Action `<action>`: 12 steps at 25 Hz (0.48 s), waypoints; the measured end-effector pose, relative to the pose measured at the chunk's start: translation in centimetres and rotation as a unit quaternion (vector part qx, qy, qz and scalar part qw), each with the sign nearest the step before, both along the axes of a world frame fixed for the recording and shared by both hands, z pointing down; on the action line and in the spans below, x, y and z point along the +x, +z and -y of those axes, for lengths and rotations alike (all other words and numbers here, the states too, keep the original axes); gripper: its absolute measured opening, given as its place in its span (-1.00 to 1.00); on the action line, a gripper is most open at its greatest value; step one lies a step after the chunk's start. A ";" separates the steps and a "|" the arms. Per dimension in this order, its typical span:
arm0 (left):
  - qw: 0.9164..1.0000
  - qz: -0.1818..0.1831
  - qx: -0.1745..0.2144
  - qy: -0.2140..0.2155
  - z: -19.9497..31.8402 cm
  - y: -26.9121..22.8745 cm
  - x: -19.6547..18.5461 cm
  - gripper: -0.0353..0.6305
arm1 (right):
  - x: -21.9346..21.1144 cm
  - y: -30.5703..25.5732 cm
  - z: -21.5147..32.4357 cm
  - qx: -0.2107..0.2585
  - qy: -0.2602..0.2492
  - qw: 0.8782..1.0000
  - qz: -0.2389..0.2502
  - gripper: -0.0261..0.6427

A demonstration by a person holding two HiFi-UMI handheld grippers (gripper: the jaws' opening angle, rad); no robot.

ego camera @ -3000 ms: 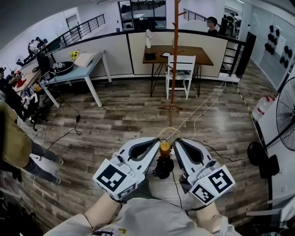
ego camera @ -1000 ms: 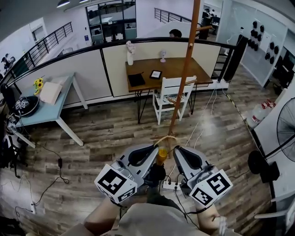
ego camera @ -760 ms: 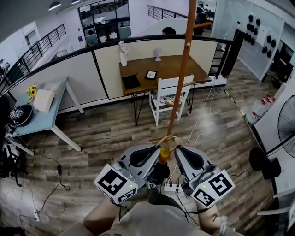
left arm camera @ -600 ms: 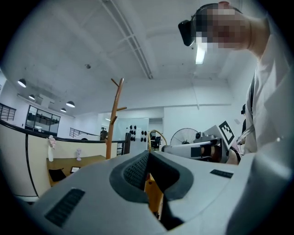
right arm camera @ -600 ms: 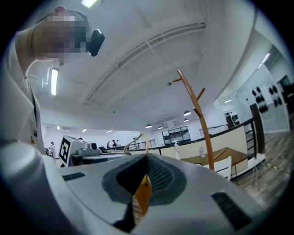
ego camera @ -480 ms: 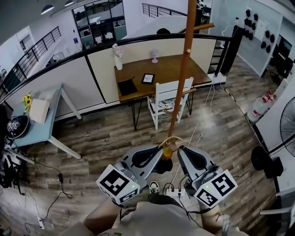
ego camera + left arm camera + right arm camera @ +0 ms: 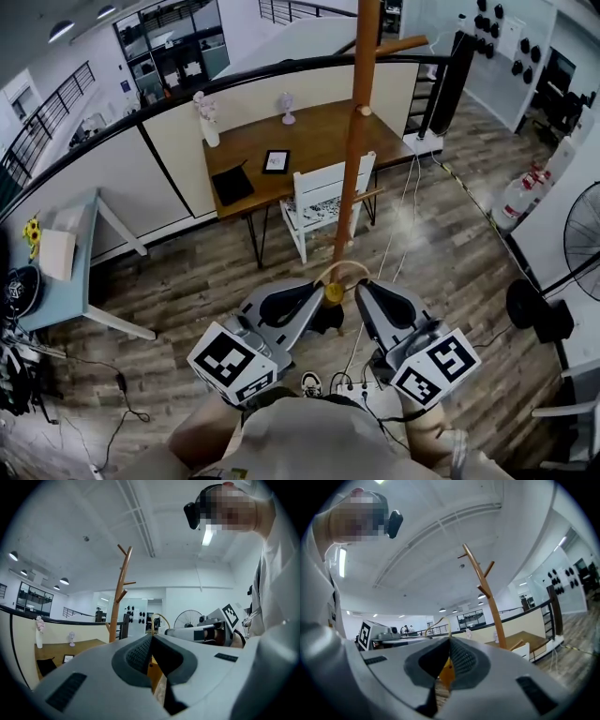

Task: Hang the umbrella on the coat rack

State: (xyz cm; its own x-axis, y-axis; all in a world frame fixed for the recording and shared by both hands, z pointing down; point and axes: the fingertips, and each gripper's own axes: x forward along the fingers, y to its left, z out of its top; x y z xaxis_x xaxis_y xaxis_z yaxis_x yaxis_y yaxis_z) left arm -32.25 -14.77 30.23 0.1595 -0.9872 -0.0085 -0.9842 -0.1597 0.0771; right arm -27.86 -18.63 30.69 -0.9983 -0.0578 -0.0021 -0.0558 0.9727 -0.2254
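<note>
As coat rack (image 7: 352,141) has drawn nearer | left gripper (image 7: 316,294), right gripper (image 7: 362,291) both pinch umbrella (image 7: 333,292) | hanging still ahead.

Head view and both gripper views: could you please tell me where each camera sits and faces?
Head view: on the person's head, looking steeply down at floor and coat rack; forearms, left gripper and right gripper show.
Left gripper view: on the left gripper, looking up along jaws shut on the umbrella; torso at right.
Right gripper view: mirrored, torso at left.
Both gripper views share the coat rack.
</note>
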 end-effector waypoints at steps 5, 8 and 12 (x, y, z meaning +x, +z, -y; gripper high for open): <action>1.000 -0.005 -0.011 0.015 1.3 0.5 -1.7 -0.88 | -1.7 0.3 1.5 -0.013 0.019 1.000 -0.005 -0.89; 0.999 -0.007 -0.018 0.033 2.0 0.7 -2.2 -0.88 | -2.3 0.5 2.3 -0.016 0.035 0.999 -0.011 -0.89; 0.998 -0.006 -0.024 0.064 2.9 1.0 -2.8 -0.88 | -2.8 0.7 3.0 -0.017 0.068 0.997 -0.015 -0.89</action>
